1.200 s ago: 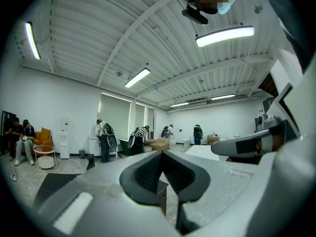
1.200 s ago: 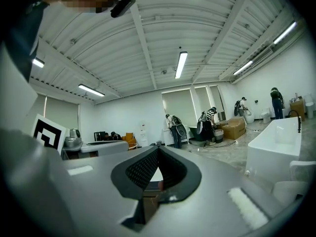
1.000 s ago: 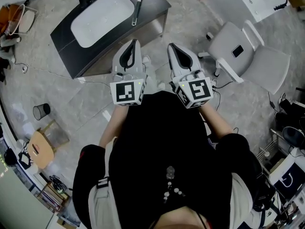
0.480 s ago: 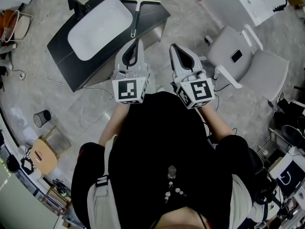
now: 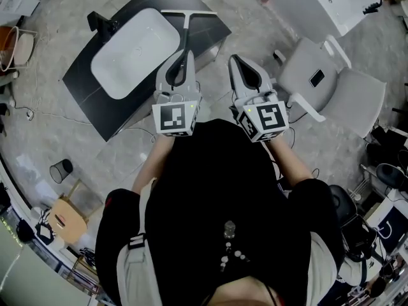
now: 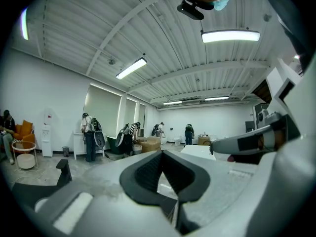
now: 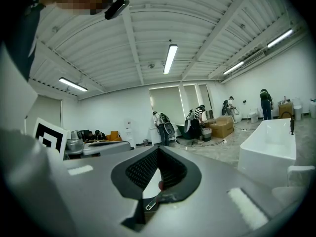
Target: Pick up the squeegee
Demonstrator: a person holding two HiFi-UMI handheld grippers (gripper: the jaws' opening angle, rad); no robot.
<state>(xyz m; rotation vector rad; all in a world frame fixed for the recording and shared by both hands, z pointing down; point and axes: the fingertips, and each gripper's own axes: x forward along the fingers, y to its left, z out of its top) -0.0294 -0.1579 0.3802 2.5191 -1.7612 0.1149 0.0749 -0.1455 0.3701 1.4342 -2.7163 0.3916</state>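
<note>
Since a second ago both grippers have closed in on the counter. The white left gripper [image 5: 182, 56] and right gripper [image 5: 234, 60] have their jaws pressed together on nothing. Just ahead of the left one, the T-shaped, dark-handled squeegee [image 5: 186, 25] lies on the dark rectangular counter [image 5: 207, 34], beside a white basin [image 5: 134, 53].

Dark counter [image 5: 207, 34], rectangular top, sits skewed on the grey stone floor [image 5: 76, 142]. White oval basin [image 5: 134, 53] takes up most of the top, from the left end to past the middle. Black faucet [image 5: 102, 23] at the counter's far-left corner, just beside the basin rim. Squeegee [image 5: 187, 30] lies flat on the right end: blade along the far edge, handle running toward the near edge, beside the basin.
</note>
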